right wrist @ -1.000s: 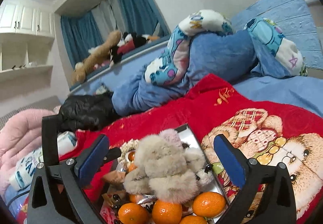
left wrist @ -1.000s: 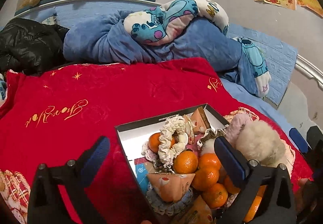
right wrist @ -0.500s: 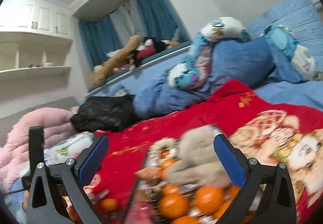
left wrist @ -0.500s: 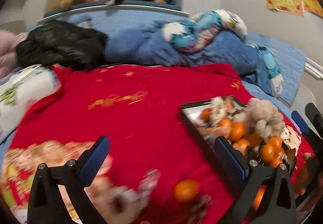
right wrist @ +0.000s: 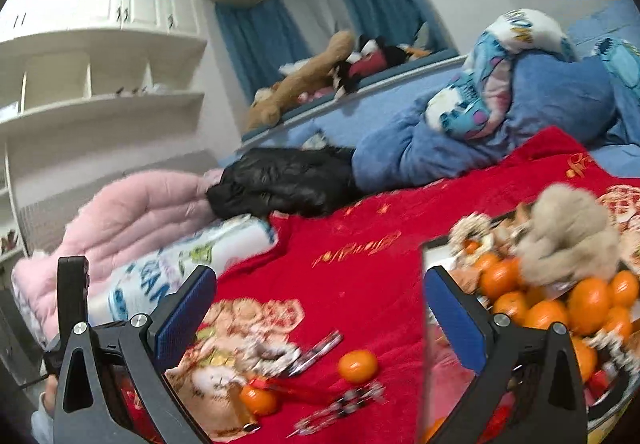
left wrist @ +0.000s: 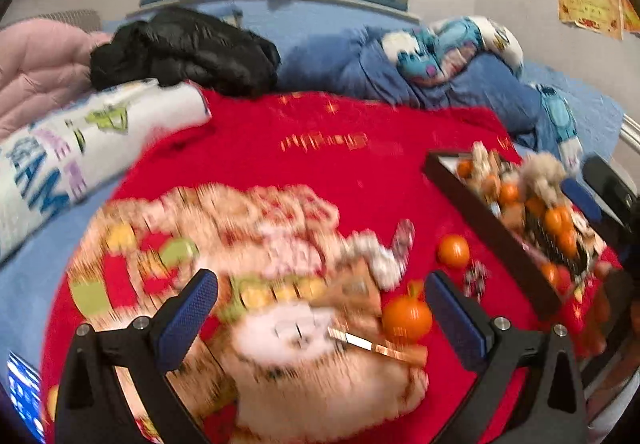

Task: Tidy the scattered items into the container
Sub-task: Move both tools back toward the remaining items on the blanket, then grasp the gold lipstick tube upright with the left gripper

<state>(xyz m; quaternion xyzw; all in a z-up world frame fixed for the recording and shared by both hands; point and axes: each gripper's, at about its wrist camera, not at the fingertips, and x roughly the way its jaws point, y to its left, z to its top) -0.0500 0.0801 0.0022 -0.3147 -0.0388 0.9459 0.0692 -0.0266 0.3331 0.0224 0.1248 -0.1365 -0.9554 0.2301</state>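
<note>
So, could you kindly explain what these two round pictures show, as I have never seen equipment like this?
There is no robot here: a person holds one two-finger gripper in each hand. Each gripper carries a wide-angle camera looking forward along its blue-padded fingers, which is why the pictures are round.

One picture is from the left gripper, the other from the right gripper. Both are open and hold nothing.

They look down on a red blanket on a bed. A dark box already holds oranges and a fluffy toy. Beside it, loose on the blanket, lie two oranges and some small items too blurred to name.
</note>
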